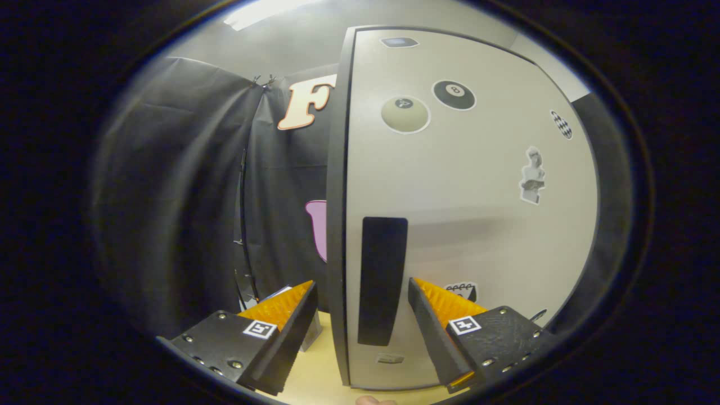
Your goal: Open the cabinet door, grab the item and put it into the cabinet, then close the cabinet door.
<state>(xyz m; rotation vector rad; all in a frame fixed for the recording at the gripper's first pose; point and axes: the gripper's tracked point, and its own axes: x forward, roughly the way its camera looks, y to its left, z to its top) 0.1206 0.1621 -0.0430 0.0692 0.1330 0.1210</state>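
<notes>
The cabinet door [467, 214] is pale with several stickers and stands close in front of me. Its dark left edge [336, 225] runs top to bottom. A tall black handle strip [382, 281] sits near that edge. My gripper [363, 318] is open, and the door's left edge and the handle lie in the gap between its fingers. The left finger [295, 320] is outside the door edge and the right finger [436, 323] is in front of the door face. A small pale item [313, 336] peeks out behind the left finger, mostly hidden. Whether the door is ajar I cannot tell.
A light wooden tabletop [318, 377] lies under the fingers and the cabinet. Black booth cloth [185, 197] hangs to the left and behind. The cabinet's dark frame [610, 225] shows past the door's right side. A person's fingertip [371, 400] shows at the bottom.
</notes>
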